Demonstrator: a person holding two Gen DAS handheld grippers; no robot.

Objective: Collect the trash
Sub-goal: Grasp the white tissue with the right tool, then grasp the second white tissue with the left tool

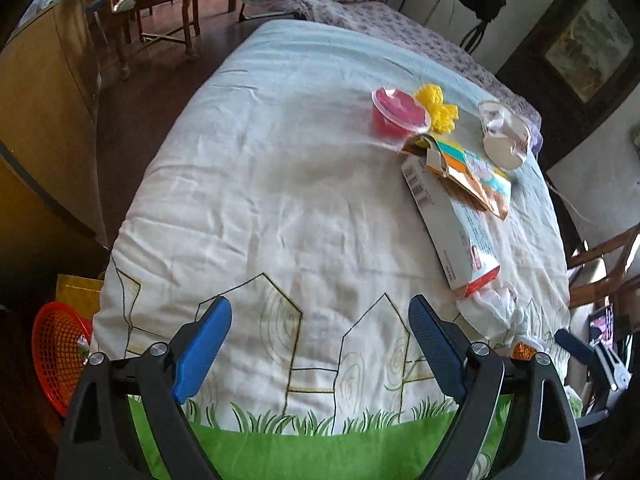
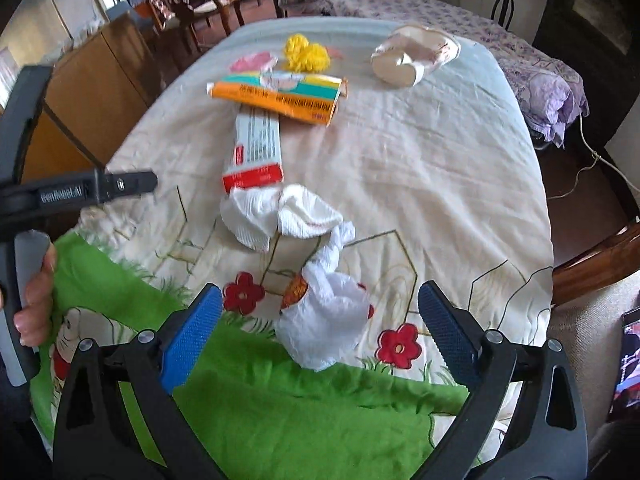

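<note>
Trash lies on a cloth-covered table (image 1: 280,200). A crumpled white tissue (image 2: 324,320) with an orange wrapper (image 2: 295,292) tucked in it sits between the open jaws of my right gripper (image 2: 320,332), untouched. A second tissue (image 2: 276,216), a white and red carton (image 2: 256,148), an orange and green box (image 2: 280,96), a pink cup (image 1: 396,114), a yellow pompom (image 1: 436,108) and a crushed paper cup (image 1: 504,136) lie farther back. My left gripper (image 1: 320,348) is open and empty over the near edge, left of the trash.
A red mesh basket (image 1: 56,352) stands on the floor left of the table. Wooden chairs (image 1: 160,8) and a bed (image 1: 360,4) are behind. A cabinet (image 1: 44,100) is at the left. A phone screen (image 2: 628,360) is at the right.
</note>
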